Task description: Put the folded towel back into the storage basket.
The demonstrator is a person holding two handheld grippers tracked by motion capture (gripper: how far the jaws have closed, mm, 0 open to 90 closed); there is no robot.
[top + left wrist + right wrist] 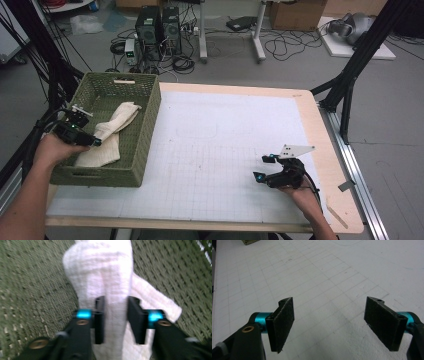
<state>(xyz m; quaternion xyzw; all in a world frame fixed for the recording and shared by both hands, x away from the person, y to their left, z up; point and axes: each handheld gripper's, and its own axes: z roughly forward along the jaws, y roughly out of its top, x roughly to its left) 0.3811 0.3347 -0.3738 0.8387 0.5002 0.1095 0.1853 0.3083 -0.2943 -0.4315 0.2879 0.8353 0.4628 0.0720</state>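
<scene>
The left gripper [115,320] seemingly pinches the cream towel [107,134] inside the green basket [145,135], ready for lifting; the right gripper [335,325] waits spread above the worktop [225,145].

Left gripper [116,320]: black body, two black rectangular jaws on turquoise collars, brass-coloured screws in the arms. Right gripper [329,323]: same build; pads faced with coarse dark felt-like material, one brass screw visible, turquoise collars. In the high view it carries a grey three-cornered plate and a black cable. Forearms bare, no sleeves.
</scene>
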